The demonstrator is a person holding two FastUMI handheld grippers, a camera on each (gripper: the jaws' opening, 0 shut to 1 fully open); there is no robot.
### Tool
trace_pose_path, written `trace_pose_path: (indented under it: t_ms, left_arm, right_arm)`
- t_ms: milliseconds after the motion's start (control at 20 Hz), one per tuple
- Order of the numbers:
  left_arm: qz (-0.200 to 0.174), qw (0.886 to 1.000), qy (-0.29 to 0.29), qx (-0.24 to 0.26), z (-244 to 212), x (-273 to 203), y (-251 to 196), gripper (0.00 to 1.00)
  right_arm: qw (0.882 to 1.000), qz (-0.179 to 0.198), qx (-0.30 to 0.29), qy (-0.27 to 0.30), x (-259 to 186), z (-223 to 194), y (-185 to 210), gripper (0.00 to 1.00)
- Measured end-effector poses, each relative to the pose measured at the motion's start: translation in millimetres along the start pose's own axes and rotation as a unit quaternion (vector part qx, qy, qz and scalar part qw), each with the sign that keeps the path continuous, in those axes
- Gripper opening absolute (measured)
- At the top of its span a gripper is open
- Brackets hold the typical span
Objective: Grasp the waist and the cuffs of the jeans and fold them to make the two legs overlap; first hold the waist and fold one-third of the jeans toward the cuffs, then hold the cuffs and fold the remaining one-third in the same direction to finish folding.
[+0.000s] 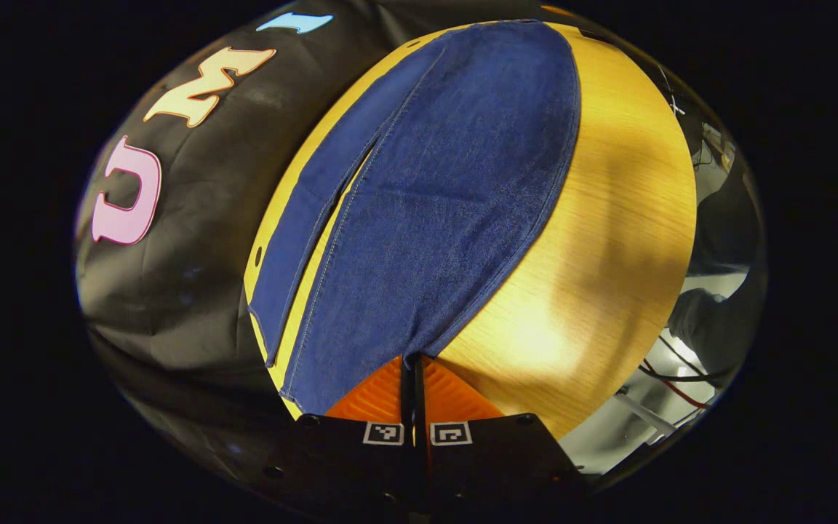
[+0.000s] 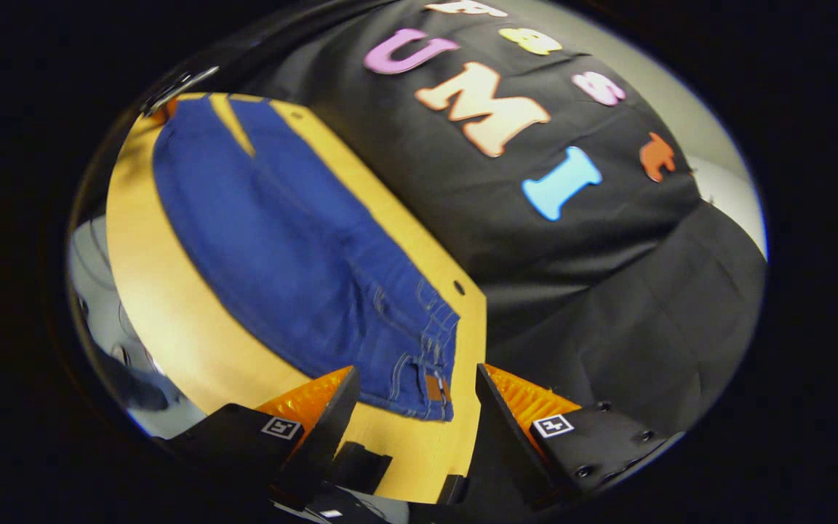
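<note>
Jeans (image 1: 433, 182) lie flat along a wooden table (image 1: 608, 233), the dark blue denim spread lengthwise with its 2 legs side by side and not yet overlapping. In the left gripper view a narrow strip of tabletop shows between the legs, and the cuff end (image 1: 361, 378) of the wider leg reaches right up to the left gripper (image 1: 413, 364). That gripper's 2 fingers are pressed together at the cuff's corner; a fold of denim seems pinched between them, though the exact contact is hard to make out.

In the right gripper view the waist (image 2: 430, 364) of the jeans, with its belt loops and a small brown patch (image 2: 433, 386), lies near the table's far edge. The right gripper (image 2: 415, 393) sits over that waistband with its 2 fingers spread wide apart, 1 at each side of the waist's corner, neither pressing on the cloth.

Beyond the jeans, a small round hole (image 2: 459, 287) marks the tabletop near the waist. Past the table's far edge hangs the booth's black cloth wall (image 2: 608, 291). On the other side of the jeans, bare wood runs to the near edge, with cables (image 1: 673, 386) below it.
</note>
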State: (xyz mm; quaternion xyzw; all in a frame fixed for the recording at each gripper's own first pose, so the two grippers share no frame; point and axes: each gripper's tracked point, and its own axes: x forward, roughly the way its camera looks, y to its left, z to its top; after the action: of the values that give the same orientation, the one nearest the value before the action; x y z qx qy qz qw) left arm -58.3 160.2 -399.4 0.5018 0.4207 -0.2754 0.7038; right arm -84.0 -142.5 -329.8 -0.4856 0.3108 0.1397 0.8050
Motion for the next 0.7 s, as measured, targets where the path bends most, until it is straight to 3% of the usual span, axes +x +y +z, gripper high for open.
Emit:
trace_pose_path:
  t_ms: [400,700]
  left_arm:
    - [-0.005,1.000,0.027,-0.013,0.3,0.3,-1.8,0.00]
    - [-0.002,0.999,0.037,-0.013,0.2,0.1,-2.1,0.00]
  right_arm:
    - [0.986,0.078,-0.144,0.028,47.6,-42.8,49.8,1.00]
    - [0.978,0.077,-0.192,0.026,75.6,-38.0,48.8,0.90]
